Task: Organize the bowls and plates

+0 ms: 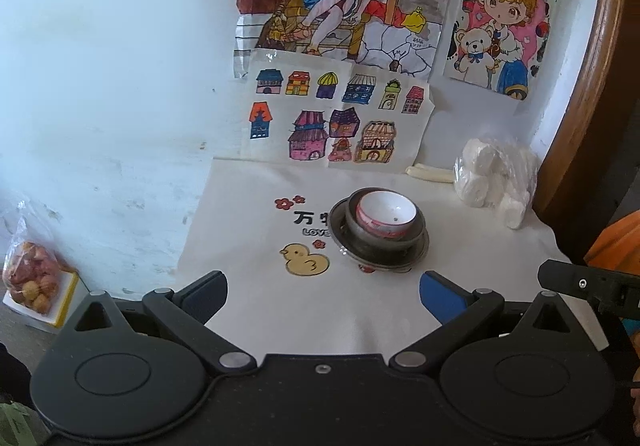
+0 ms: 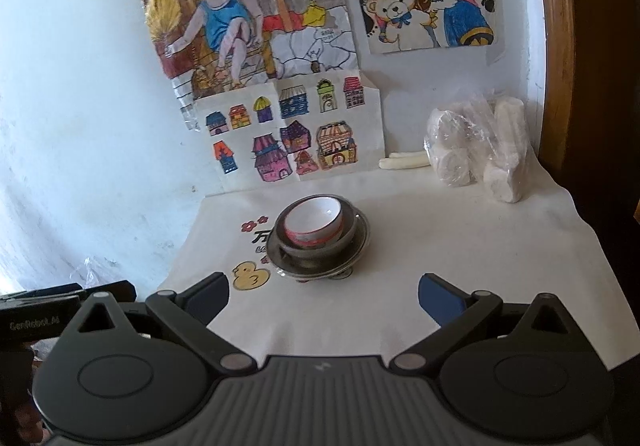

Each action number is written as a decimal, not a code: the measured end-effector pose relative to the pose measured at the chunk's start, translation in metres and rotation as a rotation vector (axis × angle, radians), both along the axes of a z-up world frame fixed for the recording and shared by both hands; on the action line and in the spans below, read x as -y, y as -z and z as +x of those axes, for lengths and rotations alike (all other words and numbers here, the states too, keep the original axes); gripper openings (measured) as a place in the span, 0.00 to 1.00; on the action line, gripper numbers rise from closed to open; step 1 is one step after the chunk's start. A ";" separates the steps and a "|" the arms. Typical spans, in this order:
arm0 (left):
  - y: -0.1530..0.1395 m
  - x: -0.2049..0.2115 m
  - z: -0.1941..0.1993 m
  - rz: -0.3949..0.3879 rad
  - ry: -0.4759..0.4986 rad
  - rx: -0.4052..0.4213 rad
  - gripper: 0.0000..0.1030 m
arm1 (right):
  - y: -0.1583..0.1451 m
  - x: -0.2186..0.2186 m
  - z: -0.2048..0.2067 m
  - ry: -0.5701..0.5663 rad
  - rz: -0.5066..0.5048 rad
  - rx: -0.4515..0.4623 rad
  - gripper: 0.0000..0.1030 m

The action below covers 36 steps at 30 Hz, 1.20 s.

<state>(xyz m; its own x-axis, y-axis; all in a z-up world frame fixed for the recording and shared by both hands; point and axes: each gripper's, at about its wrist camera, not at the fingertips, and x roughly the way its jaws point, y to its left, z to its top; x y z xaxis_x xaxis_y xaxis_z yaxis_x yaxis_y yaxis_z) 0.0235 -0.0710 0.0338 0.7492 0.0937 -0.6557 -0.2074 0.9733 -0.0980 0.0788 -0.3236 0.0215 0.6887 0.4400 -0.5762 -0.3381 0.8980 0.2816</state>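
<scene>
A white bowl with a red band (image 1: 387,215) (image 2: 315,221) sits inside a dark bowl (image 1: 382,236) (image 2: 320,242), which rests on a metal plate (image 1: 380,258) (image 2: 320,264). The stack stands on a white printed cloth (image 1: 280,306) (image 2: 440,246) in the middle of the table. My left gripper (image 1: 323,296) is open and empty, held back from the stack near the cloth's front. My right gripper (image 2: 323,296) is also open and empty, a short way in front of the stack. The right gripper's body (image 1: 592,286) shows at the right edge of the left wrist view.
Children's drawings (image 1: 340,114) (image 2: 288,134) hang on the white wall behind. A plastic bag of white rolls (image 1: 496,178) (image 2: 480,150) and a pale stick (image 1: 430,173) (image 2: 404,160) lie at the back right. A wooden frame (image 1: 592,86) borders the right. A snack bag (image 1: 30,278) sits low left.
</scene>
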 end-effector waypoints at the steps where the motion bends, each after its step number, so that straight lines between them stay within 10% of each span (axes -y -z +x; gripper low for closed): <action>1: 0.000 -0.001 -0.004 0.005 0.004 0.002 0.99 | 0.000 -0.002 -0.005 0.000 0.000 0.002 1.00; 36: -0.013 -0.012 -0.054 0.030 0.068 0.057 0.99 | -0.010 -0.014 -0.069 0.043 -0.021 0.028 1.00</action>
